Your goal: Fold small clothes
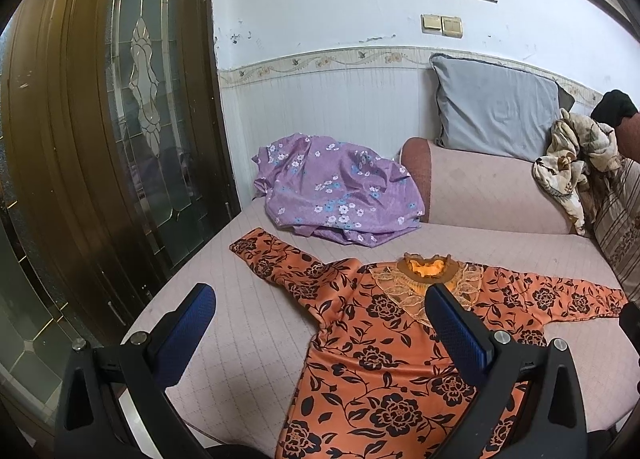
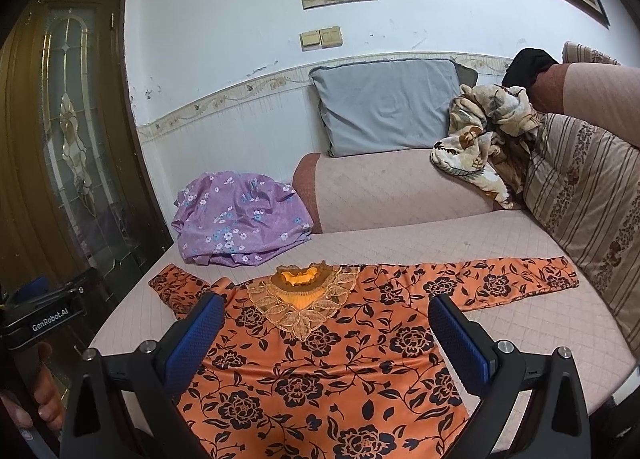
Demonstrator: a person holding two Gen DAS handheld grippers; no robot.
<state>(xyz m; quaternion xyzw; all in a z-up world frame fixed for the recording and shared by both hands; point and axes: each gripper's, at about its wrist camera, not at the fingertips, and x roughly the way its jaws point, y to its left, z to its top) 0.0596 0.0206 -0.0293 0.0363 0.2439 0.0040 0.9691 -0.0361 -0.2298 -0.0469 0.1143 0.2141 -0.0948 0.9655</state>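
Jaws of both the left gripper (image 1: pixel 320 299) and right gripper (image 2: pixel 326 309) are being held wide, gripping nothing, above the orange floral blouse (image 2: pixel 320 371) being displayed flat at lower centre of the frame.

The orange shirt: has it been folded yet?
No, the orange shirt lies flat on the sofa with both sleeves spread out.

We count three garments: one orange top (image 2: pixel 320 359), one purple dress (image 2: pixel 240 219), one beige bundle (image 2: pixel 480 139); two pillows (image 2: pixel 384 107).
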